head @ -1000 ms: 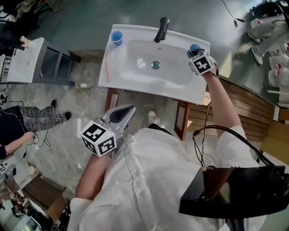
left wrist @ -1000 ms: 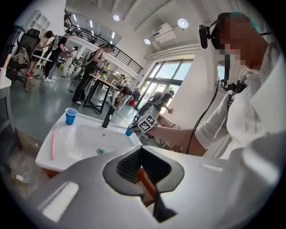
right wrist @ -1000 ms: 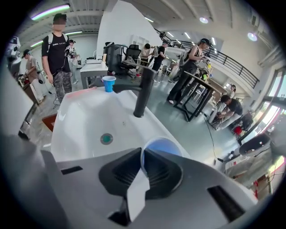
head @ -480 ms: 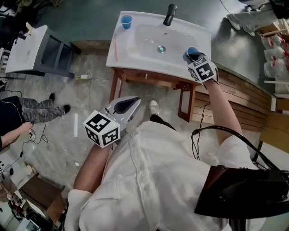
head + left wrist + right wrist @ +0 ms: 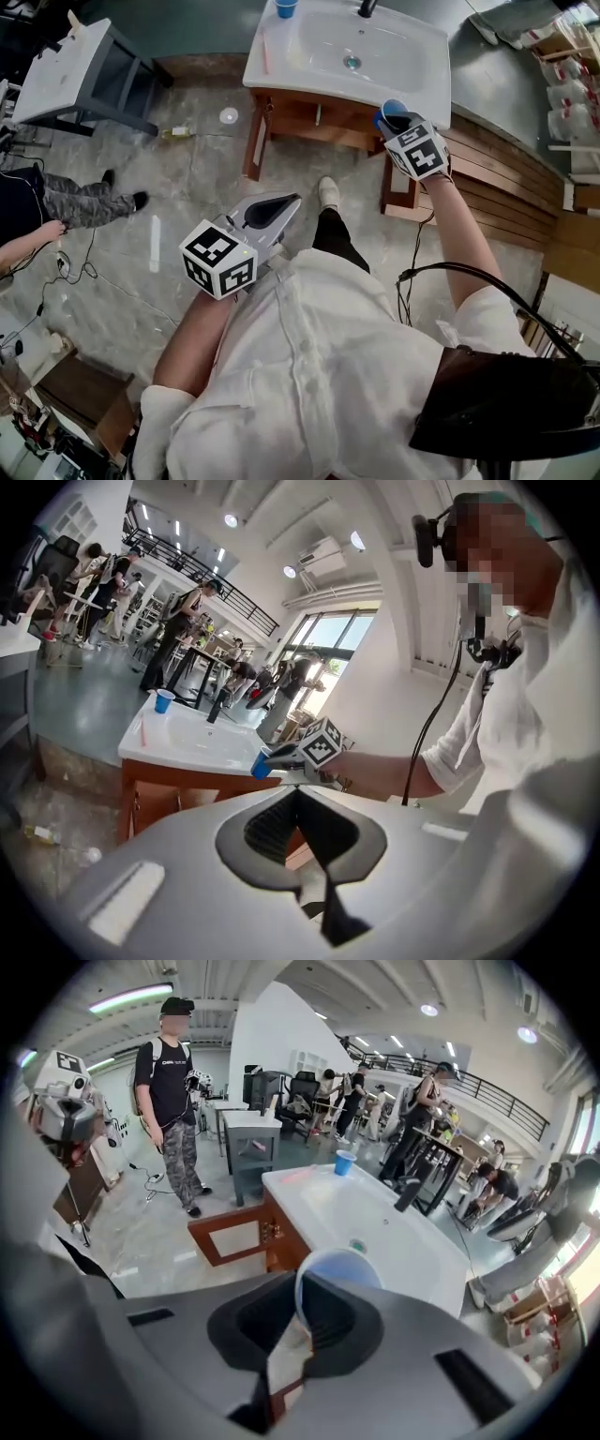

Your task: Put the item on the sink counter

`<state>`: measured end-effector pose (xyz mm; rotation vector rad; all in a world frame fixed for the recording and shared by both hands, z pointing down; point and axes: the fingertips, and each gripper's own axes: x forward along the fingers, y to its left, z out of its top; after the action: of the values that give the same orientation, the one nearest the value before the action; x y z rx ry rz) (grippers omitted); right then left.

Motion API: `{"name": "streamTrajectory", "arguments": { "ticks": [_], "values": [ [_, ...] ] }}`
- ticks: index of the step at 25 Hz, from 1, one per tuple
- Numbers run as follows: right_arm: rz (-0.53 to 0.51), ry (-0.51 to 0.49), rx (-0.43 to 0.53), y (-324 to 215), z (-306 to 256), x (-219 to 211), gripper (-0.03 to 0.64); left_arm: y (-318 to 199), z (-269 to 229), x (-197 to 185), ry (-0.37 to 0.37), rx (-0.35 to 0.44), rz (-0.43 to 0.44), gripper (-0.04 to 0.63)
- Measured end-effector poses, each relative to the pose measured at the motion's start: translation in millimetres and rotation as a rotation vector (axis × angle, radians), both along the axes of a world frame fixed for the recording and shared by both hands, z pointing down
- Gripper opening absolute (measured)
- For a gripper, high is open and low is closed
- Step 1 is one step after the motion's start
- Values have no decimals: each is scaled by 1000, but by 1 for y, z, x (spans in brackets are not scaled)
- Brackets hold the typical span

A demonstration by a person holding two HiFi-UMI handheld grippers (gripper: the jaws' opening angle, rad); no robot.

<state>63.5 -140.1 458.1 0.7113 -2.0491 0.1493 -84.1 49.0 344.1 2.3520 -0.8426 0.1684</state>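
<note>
The step in hand is the carry: the item has not yet been set down. The right tool [image 5: 391, 122] is clamped on a blue cup [image 5: 394, 109], its jaws pinching the cup's wall at the rim, one jaw inside the mouth and one outside. The cup hangs tilted, with its mouth leaning back toward the tool. In the head view it sits at about 1 o'clock from the person, just at the front right corner of the sink desk [image 5: 424, 89]. From these views I cannot tell whether it is over the white top or just short of its front edge. It does not look to be resting on anything.

The left tool [image 5: 289, 201] is drawn back near the person's body, at about 11 o'clock from it. Its jaws are together with nothing between them, and it plays no part for now.

The desk lies at 12 o'clock. A second blue cup [image 5: 286, 7] stands at its far left corner, at about 10 o'clock from the basin [image 5: 352, 58], with the tap [image 5: 367, 7] at the basin's 12 o'clock. A thin pink stick [image 5: 264, 52] lies along the left rim.

As I judge it, the next move calls for:
- carrying the cup toward 12 o'clock until it is plainly over the flat rim at the basin's 3 o'clock side;
- levelling the wrist so the cup's base faces down;
- lowering the cup until it stands on the rim;
- parting the jaws and lifting clear without catching the rim.

The strip of rim there is narrow, so the cup could slide into the basin or off the edge.
</note>
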Motion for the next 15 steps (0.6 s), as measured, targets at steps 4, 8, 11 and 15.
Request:
{"name": "streamTrajectory", "arguments": {
  "ticks": [4, 8, 11, 15],
  "values": [
    [-8, -3, -34, 50, 34, -16, 18, 39, 26, -10, 3, -44, 0, 6],
    [-28, -10, -99, 92, 80, -32, 18, 71, 58, -9, 5, -127, 18, 5],
    [-28, -16, -125, 94, 117, -36, 18, 73, 81, 0, 3, -172, 36, 5],
    [-4, -32, -145, 77, 162, -37, 18, 58, 112, 18, -3, -215, 64, 5]
  ]
}}
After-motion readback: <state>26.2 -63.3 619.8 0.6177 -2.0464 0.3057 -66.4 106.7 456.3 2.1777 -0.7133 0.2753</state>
